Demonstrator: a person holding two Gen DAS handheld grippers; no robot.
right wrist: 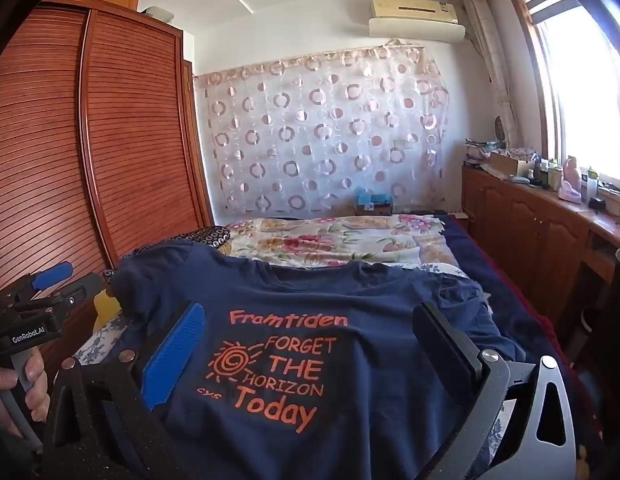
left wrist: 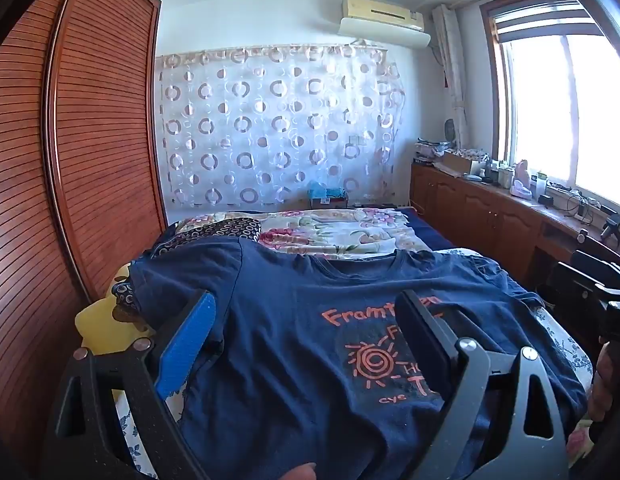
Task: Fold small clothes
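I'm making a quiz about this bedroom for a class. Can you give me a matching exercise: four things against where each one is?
Things:
1. navy blue T-shirt with orange print
2. cream air conditioner
3. slatted reddish wooden wardrobe
4. sheer curtain with circle pattern

Places:
A. high on the far wall
B. spread flat on the bed, print up
C. hanging across the far wall behind the bed
D. along the left side of the room

Pairs: 1-B, 2-A, 3-D, 4-C

2 wrist views, close above shared T-shirt (left wrist: 310,340)
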